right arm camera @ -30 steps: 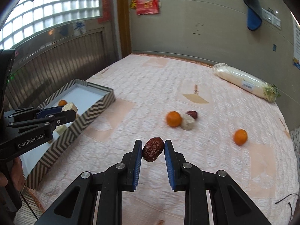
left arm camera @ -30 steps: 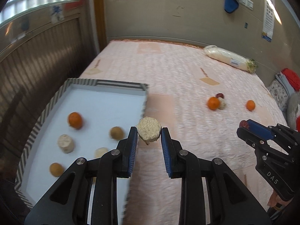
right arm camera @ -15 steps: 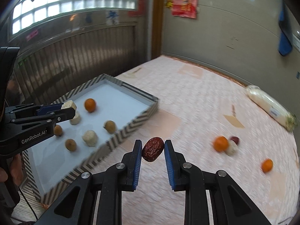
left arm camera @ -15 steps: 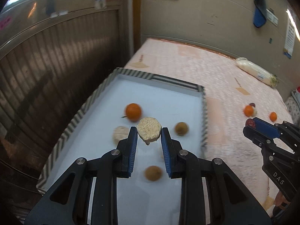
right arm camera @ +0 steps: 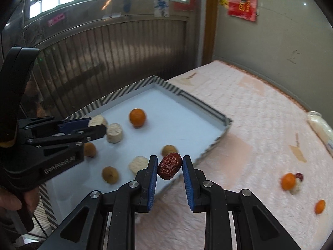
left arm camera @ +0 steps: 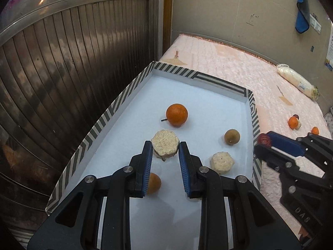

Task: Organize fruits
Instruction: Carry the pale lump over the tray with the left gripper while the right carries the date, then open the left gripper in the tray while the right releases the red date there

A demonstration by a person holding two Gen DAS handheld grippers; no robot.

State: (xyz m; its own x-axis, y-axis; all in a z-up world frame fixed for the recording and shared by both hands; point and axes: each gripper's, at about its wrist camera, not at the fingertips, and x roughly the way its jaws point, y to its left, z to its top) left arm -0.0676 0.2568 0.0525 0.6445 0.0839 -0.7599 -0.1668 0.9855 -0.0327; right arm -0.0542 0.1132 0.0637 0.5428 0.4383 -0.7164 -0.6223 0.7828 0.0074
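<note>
My left gripper (left arm camera: 165,150) is shut on a beige round cake piece (left arm camera: 165,146) and holds it above the white tray (left arm camera: 116,104) with the striped rim. In the tray lie an orange (left arm camera: 176,114), a brown longan (left arm camera: 231,136), another beige piece (left arm camera: 221,162) and a brown fruit (left arm camera: 153,182). My right gripper (right arm camera: 169,166) is shut on a wrinkled red date (right arm camera: 169,165) over the tray's near right edge (right arm camera: 218,139). On the bed lie an orange (right arm camera: 288,181), a red date (right arm camera: 299,176) and a small orange (right arm camera: 319,206).
The tray sits on a pink quilted bed (left arm camera: 233,68). A dark metal shutter wall (left arm camera: 62,66) runs along the left. A long white packet (left arm camera: 297,81) lies at the bed's far right edge. A blue cloth (left arm camera: 302,16) hangs on the wall.
Both grippers have swung left from the open bed to the tray, each still holding its item. The left one now sits over the tray's middle, the right one over its edge.
</note>
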